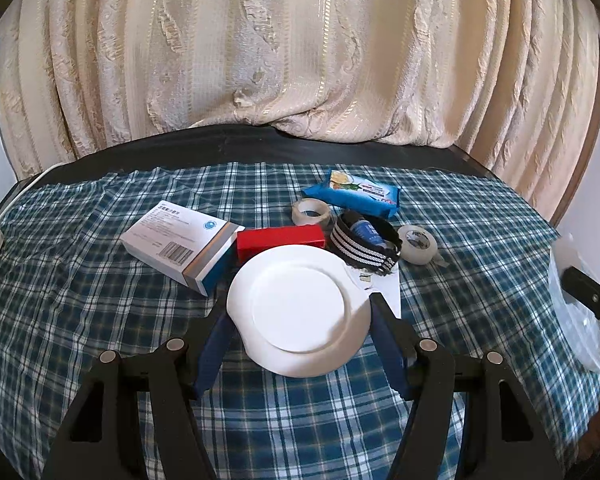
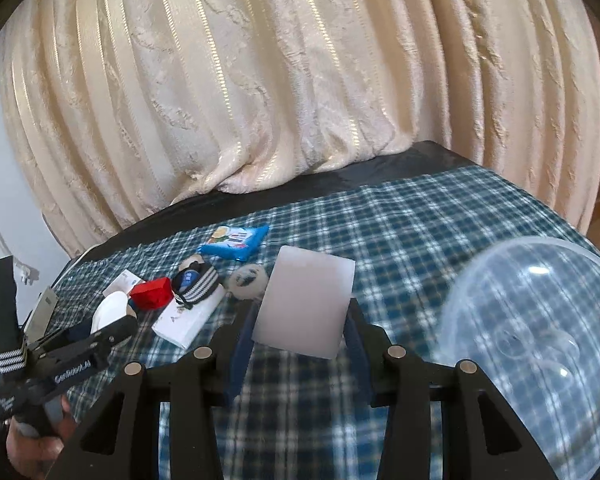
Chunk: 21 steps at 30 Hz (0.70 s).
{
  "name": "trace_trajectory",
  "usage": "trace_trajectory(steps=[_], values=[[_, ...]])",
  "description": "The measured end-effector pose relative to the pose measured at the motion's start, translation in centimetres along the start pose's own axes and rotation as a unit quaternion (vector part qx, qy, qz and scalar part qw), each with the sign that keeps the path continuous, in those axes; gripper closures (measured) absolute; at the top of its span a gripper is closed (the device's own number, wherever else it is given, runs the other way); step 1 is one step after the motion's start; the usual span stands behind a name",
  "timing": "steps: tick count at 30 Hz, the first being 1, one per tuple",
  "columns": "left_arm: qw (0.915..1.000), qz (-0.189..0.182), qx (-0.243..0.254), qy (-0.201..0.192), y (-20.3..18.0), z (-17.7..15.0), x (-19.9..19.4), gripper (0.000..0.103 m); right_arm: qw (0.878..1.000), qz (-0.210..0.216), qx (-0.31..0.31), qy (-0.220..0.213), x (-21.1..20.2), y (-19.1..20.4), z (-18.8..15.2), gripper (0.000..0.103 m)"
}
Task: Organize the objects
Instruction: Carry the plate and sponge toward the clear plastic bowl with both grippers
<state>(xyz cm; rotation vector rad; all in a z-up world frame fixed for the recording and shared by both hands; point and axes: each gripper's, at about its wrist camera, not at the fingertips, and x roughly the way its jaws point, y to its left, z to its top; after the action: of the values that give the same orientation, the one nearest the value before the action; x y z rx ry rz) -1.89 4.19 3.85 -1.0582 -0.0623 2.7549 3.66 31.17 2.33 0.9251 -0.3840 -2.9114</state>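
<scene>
1. Looking along the left tongs (image 1: 300,312): their blue fingers (image 1: 216,340) clamp a white plate (image 1: 298,312) by its rim, lifted off the checked cloth (image 1: 80,300). Just beyond the tips sits a loose pile: white box (image 1: 180,246), red box (image 1: 280,240), striped band (image 1: 360,246), two tape rolls (image 1: 311,211), blue packet (image 1: 356,192). Far right, a clear bowl (image 1: 580,320) shows only in part.

2. Looking along the right tongs (image 2: 302,312): they grip a frosted white card (image 2: 306,300), held above the cloth. The bowl (image 2: 540,340) lies just right of them; the pile lies left, beside the left tongs (image 2: 100,336).

3. Judging progress: sorting looks barely begun. Two items are in hand, neither placed; the pile remains unsorted.
</scene>
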Motion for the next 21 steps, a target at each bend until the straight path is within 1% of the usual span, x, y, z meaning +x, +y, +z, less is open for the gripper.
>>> trace_trajectory(steps=[8,14,21], values=[[0.9995,-0.017,0.024,0.006,-2.5,-0.6,-0.9,0.036,0.999,-0.023,0.020,-0.007,-2.4,-3.2,-1.3,0.057],[0.9983,-0.036,0.044,0.012,-5.2,-0.7,-1.2,0.036,0.998,-0.044,0.036,-0.010,-3.6,-5.8,-2.0,0.057],[0.9954,-0.059,0.073,0.019,-9.2,-0.8,-1.4,0.036,0.994,-0.082,0.062,-0.022,-5.6,-9.7,-2.5,0.057]])
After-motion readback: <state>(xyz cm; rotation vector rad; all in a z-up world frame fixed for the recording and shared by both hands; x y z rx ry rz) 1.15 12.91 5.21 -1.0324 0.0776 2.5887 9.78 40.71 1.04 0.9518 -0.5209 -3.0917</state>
